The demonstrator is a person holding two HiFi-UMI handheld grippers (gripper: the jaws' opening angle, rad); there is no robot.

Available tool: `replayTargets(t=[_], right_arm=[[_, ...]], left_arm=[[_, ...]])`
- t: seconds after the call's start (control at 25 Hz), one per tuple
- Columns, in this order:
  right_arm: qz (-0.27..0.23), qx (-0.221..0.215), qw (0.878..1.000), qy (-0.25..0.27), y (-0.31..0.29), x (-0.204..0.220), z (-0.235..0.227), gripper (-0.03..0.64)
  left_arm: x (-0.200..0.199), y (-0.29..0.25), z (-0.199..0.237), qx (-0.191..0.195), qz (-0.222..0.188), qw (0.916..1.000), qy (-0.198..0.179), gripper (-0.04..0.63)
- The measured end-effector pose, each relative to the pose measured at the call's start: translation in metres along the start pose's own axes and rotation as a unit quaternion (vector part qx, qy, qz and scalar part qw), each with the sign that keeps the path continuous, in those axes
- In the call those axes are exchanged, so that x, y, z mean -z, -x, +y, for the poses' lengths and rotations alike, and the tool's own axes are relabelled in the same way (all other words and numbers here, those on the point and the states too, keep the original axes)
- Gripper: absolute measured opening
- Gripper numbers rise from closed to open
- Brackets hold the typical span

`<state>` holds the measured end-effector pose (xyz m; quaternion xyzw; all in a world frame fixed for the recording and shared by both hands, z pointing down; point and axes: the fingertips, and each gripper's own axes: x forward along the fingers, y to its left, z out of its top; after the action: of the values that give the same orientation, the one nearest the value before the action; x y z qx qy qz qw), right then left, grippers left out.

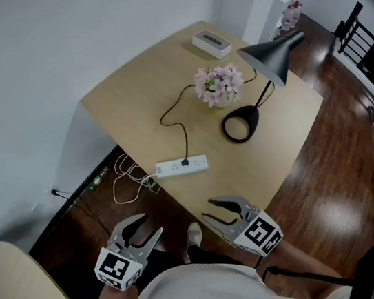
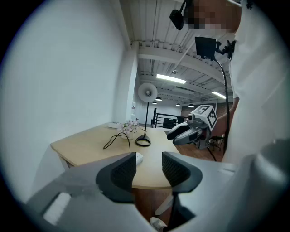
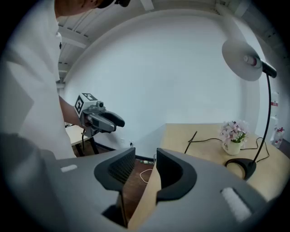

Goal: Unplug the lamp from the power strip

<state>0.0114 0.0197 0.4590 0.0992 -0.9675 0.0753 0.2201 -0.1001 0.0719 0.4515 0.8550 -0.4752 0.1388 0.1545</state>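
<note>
A white power strip (image 1: 182, 166) lies near the front edge of the light wooden table (image 1: 130, 98). A black plug (image 1: 185, 161) sits in it, and its black cord (image 1: 171, 113) runs back past a pot of pink flowers (image 1: 219, 85) to the black desk lamp (image 1: 241, 123) with its grey shade (image 1: 272, 57). My left gripper (image 1: 145, 231) hangs open below the table's front edge, left of the strip. My right gripper (image 1: 215, 211) is open too, just off the front edge, nothing between its jaws. In the left gripper view the strip (image 2: 138, 157) peeks past the left jaw.
A white box (image 1: 211, 43) stands at the table's far corner. White cables (image 1: 127, 178) lie on the dark wooden floor under the table's left side. A pale round chair back (image 1: 24, 295) is at lower left; black chairs (image 1: 367, 49) stand at far right.
</note>
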Motion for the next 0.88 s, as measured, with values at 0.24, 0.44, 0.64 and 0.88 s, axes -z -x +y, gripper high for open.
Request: replayTargets(t=[0.24, 0.44, 0.64, 0.88], right_arm=[[0.028, 0.045, 0.997, -0.051, -0.046, 0.016, -0.071, 0.149], [0.063, 0.095, 0.99, -0.083, -0.081, 0.032, -0.098, 0.143], [0.09, 0.152, 0.976, -0.124, -0.109, 0.04, -0.116, 0.137], [0.121, 0.204, 0.953, -0.186, -0.142, 0.058, -0.146, 0.137]], left_arm=[[-0.004, -0.076, 0.049, 0.045, 0.035, 0.9972, -0.049, 0.173], [0.007, -0.128, 0.089, 0.106, 0.074, 0.9877, -0.088, 0.02], [0.037, -0.174, 0.118, 0.175, 0.149, 0.9648, -0.128, 0.003], [0.07, -0.218, 0.13, 0.262, 0.217, 0.9282, -0.15, 0.002]])
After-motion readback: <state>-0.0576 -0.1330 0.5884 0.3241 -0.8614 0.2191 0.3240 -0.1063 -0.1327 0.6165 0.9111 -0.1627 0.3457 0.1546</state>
